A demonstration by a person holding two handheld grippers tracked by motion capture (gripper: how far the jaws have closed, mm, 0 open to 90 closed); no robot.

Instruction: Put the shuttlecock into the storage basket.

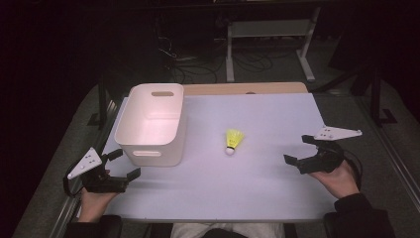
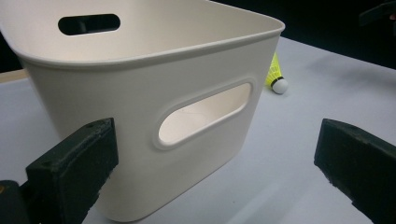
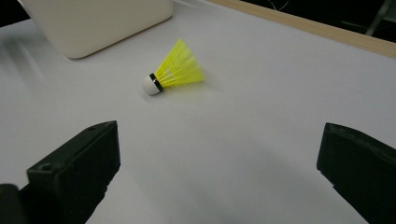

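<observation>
a pale lavender table [image 1: 257,188] with a wooden strip along its far edge. on it, a white plastic bin [image 1: 153,126] stands toward the left; a yellow shuttlecock [image 1: 233,140] lies near the middle, apart from the bin.

Both grippers' jaws apparently spread wide.

- One yellow shuttlecock [image 1: 234,140] is counted, lying ahead of the right gripper [image 1: 301,151] and beyond its spread jaws.
- One white bin [image 1: 153,124] is counted, standing just ahead of the left gripper [image 1: 125,164]; two handle slots are seen in its walls.
- Two hand-held grippers are counted, one at each side, each with two black jaws set wide apart.
- One white table [image 1: 257,188] is seen beneath them.
</observation>
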